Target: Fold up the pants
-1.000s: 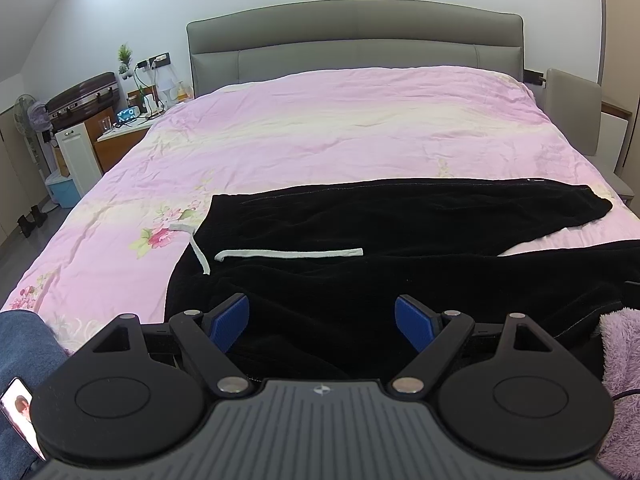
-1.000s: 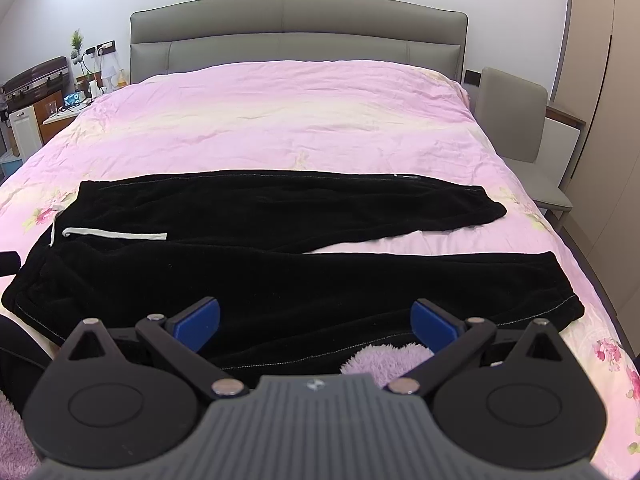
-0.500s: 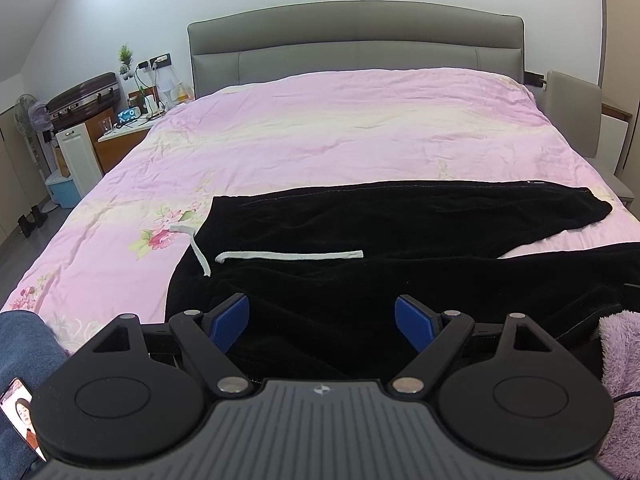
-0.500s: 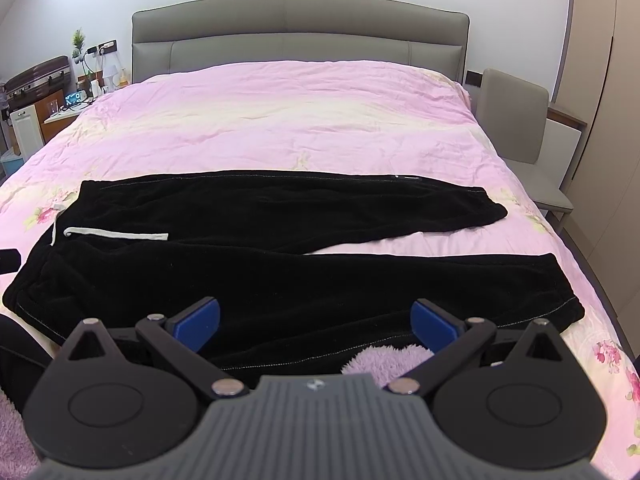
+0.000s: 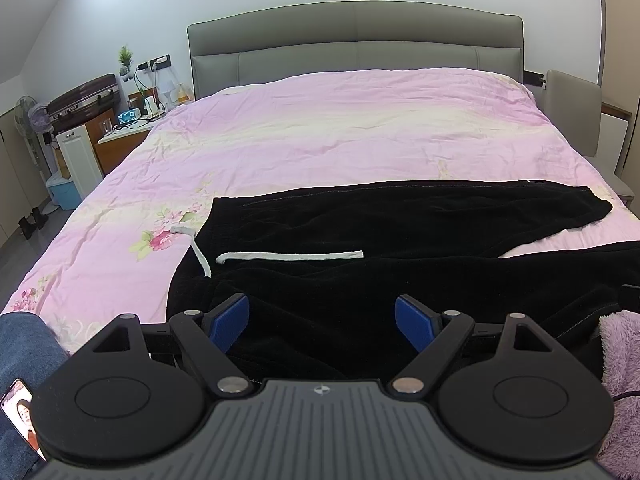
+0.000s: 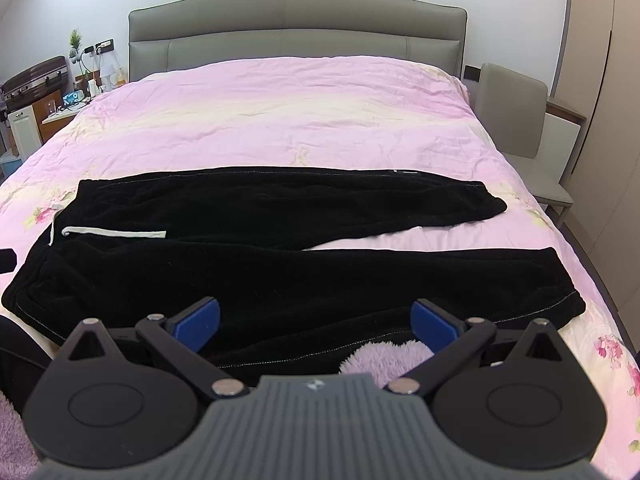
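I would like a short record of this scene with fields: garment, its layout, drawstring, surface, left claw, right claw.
garment: black pants
layout: spread flat, unfolded, waist to the left, legs apart toward the right
drawstring: white cord lying on the waist area
surface: pink bedspread
left claw: open, holding nothing, over the waist end
right claw: open, holding nothing, over the near leg

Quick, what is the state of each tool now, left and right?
Left tool: open, holding nothing, above the black pants.
Right tool: open, holding nothing, above the pants.
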`<state>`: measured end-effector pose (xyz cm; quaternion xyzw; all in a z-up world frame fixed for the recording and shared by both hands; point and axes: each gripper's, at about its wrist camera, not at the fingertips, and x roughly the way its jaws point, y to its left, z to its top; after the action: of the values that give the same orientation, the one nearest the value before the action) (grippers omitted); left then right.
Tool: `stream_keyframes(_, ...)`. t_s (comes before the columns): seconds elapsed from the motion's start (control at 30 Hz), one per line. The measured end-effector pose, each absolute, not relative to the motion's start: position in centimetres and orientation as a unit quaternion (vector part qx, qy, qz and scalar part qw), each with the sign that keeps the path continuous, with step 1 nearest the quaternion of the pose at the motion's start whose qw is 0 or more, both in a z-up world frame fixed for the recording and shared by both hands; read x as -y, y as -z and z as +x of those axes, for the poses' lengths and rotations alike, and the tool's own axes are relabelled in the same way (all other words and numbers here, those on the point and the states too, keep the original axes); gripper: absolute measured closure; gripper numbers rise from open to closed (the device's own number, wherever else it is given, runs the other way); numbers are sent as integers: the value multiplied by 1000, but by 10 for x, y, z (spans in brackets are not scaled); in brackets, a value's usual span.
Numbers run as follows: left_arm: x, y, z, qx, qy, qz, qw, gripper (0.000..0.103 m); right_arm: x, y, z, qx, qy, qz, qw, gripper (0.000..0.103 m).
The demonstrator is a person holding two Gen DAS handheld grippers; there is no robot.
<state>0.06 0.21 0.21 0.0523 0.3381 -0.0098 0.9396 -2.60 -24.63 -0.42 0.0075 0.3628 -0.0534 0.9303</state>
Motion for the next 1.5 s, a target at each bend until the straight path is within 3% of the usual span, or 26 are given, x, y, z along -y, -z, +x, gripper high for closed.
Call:
stream_keyframes(1.23, -1, 2, 2, -345, 20, 84, 935, 6, 255, 6, -24, -372, 48, 13, 927, 5)
stream_keyframes(1.43, -8, 4, 15, -377, 89, 155, 909, 16, 286, 17, -11, -380, 0, 14, 925, 5)
stream_keyframes(1.5, -10, 9, 22, -400, 122, 183, 890, 18, 296, 23, -2, -401, -18, -1, 916, 14)
